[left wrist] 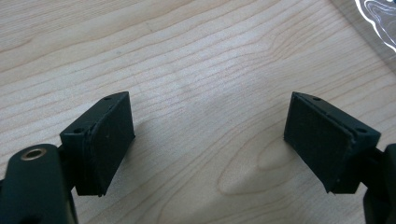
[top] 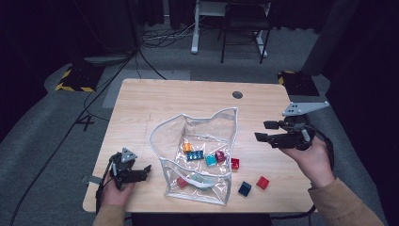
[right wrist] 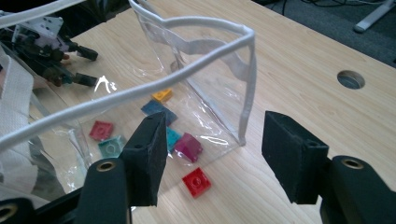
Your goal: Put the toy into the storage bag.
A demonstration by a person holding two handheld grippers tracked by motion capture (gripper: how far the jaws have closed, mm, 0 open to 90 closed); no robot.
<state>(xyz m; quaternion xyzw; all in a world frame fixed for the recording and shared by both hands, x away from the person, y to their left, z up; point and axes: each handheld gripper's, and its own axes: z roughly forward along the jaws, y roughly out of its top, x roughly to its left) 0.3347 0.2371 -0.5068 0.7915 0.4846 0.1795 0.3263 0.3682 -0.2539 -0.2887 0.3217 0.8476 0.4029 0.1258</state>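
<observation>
A clear plastic bag [top: 202, 129] with a white rim stands open in the middle of the table. Inside it lie an orange brick [top: 187, 146], a blue brick [top: 194, 155], a teal brick [top: 210, 160], a magenta brick [top: 220, 156] and a red brick [top: 181, 181]. My right gripper [top: 261, 131] hovers open to the right of the bag, with nothing between its jaws [right wrist: 212, 140]. Just outside the bag wall lies a red brick [right wrist: 197, 182]. My left gripper [top: 143, 173] rests open near the front left edge, over bare wood [left wrist: 208, 112].
Another red brick [top: 262, 182] and a dark blue brick [top: 244, 188] lie on the table [top: 141, 108] to the front right of the bag. A round cable hole [top: 237, 94] sits near the far edge. Chairs and cables stand on the floor beyond.
</observation>
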